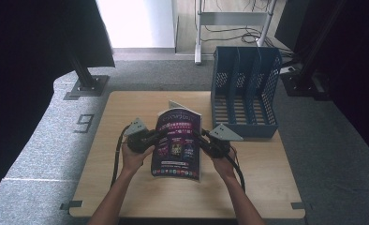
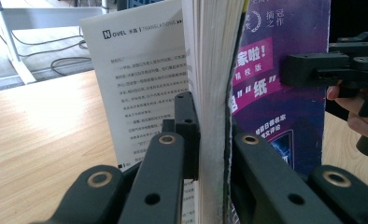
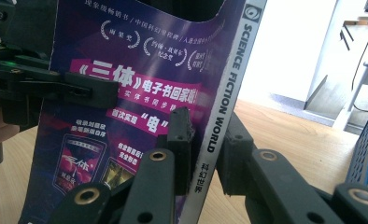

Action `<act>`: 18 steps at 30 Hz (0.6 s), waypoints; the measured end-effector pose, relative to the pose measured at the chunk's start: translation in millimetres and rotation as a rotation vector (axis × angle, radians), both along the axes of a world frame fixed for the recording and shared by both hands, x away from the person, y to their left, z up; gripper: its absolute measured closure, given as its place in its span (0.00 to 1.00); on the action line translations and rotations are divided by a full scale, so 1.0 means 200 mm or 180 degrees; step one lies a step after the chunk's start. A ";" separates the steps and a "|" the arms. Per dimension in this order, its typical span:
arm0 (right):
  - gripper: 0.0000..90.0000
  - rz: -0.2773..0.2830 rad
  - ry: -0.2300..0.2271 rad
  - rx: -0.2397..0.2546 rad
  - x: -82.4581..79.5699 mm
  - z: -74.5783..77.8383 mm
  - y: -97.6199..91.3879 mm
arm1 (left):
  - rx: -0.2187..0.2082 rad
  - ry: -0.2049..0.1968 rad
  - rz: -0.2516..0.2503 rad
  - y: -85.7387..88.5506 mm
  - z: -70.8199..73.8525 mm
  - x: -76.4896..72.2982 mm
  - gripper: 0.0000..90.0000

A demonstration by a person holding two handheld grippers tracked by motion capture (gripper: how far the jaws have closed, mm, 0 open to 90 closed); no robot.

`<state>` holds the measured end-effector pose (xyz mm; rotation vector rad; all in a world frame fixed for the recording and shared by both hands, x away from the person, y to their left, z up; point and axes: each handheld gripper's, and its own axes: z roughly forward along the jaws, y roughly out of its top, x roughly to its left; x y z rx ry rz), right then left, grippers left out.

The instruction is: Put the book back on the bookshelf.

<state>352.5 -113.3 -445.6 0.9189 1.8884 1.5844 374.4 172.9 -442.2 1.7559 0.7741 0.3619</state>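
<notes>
A magazine (image 1: 178, 143) with a purple cover and a grey spine reading "Science Fiction World" (image 3: 229, 79) is held nearly upright over the middle of the table, cover towards the person. My left gripper (image 1: 160, 136) is shut on its page edge (image 2: 210, 70), one jaw behind the pages and one on the cover. My right gripper (image 1: 199, 137) is shut on the spine side (image 3: 203, 135). A white printed page (image 2: 140, 79) fans out behind the block. The right gripper (image 2: 313, 70) shows across the cover in the left gripper view, and the left gripper (image 3: 93, 88) in the right gripper view.
A blue slotted file holder (image 1: 245, 91) lies at the table's back right, openings facing up, close to the magazine's right. The wooden table (image 1: 126, 108) has bare room to the left and front. Black stands and a white frame with cables stand on the floor behind.
</notes>
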 end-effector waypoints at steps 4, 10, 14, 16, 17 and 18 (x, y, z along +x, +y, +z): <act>0.85 -0.0019 -0.0013 0.0005 0.02 0.00 0.00 | 0.0057 -0.0022 0.0011 -0.01 0.01 0.02 0.95; 0.86 -0.0034 -0.0133 0.0000 0.06 0.04 0.02 | 0.0037 -0.0046 0.0058 0.00 0.05 0.07 0.95; 0.86 -0.0041 -0.0208 0.0036 0.07 0.06 0.02 | 0.0041 -0.0113 0.0059 -0.01 0.08 0.06 0.95; 0.86 -0.0041 -0.0212 0.0016 0.06 0.05 0.01 | 0.0062 -0.0125 0.0046 -0.02 0.07 0.05 0.95; 0.86 -0.0033 -0.0211 0.0007 0.05 0.05 0.00 | 0.0067 -0.0126 0.0037 -0.02 0.07 0.04 0.95; 0.86 -0.0026 -0.0204 0.0005 0.05 0.04 0.00 | 0.0064 -0.0111 0.0026 -0.02 0.06 0.03 0.95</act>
